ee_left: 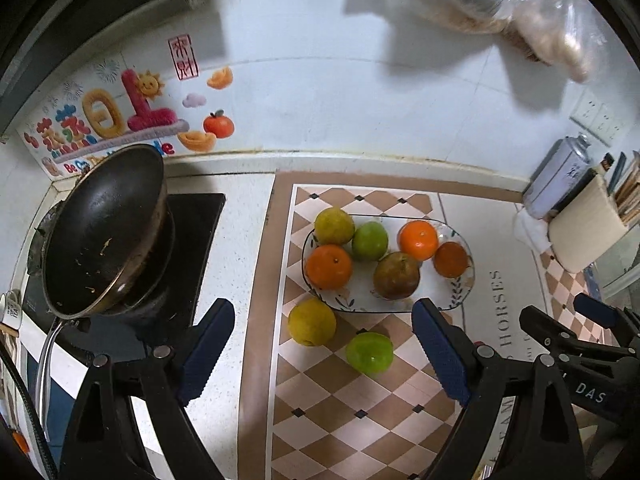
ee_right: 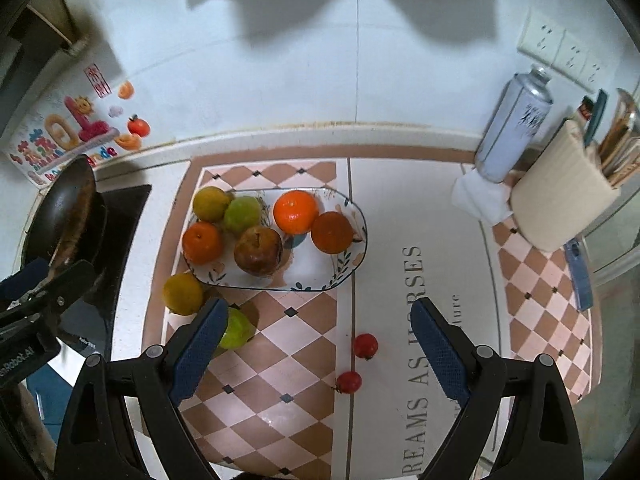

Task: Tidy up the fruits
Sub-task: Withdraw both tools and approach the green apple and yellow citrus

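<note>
An oval glass plate (ee_left: 460, 300) (ee_right: 348, 268) on the checkered mat holds several fruits: oranges, a green one, a yellow-green one and a brownish apple (ee_left: 396, 275) (ee_right: 258, 251). Off the plate, in front of its left end, lie a yellow fruit (ee_left: 312, 321) (ee_right: 183, 293) and a green fruit (ee_left: 369, 352) (ee_right: 240, 330). Two small red tomatoes (ee_right: 365, 345) (ee_right: 349, 381) lie on the mat nearer me. My left gripper (ee_left: 324, 350) is open above the two loose fruits, nothing between its fingers. My right gripper (ee_right: 320, 348) is open and empty, over the tomatoes.
A dark pan (ee_left: 106, 232) sits on the black stove at the left. At the right stand a spray can (ee_right: 514, 124), a beige utensil holder (ee_right: 560, 196) and a crumpled tissue (ee_right: 478, 196). The tiled wall carries stickers and sockets (ee_right: 560, 50).
</note>
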`<state>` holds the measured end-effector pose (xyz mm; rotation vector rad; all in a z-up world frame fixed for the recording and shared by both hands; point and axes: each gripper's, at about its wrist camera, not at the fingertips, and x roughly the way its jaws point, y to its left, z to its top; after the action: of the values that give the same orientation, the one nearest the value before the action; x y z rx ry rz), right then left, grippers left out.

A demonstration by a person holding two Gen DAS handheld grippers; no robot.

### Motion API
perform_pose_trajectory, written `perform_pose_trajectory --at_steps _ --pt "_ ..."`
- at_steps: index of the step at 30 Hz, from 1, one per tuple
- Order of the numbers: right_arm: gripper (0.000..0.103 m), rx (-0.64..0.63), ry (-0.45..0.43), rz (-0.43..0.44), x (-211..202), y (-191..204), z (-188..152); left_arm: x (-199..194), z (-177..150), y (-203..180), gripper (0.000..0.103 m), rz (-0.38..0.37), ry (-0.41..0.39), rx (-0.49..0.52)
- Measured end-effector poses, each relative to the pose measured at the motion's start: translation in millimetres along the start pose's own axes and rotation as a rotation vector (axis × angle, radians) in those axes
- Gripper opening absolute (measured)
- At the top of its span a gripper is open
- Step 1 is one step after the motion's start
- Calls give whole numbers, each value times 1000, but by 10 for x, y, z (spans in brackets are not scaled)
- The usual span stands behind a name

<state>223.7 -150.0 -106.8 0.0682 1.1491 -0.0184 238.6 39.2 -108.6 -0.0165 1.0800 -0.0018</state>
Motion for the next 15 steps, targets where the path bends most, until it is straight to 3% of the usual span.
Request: perform_pose_trajectory --at_steps 15 --pt "95 24 -115 10 -713 61 -318 -593 -237 -8 91 -15 -123 25"
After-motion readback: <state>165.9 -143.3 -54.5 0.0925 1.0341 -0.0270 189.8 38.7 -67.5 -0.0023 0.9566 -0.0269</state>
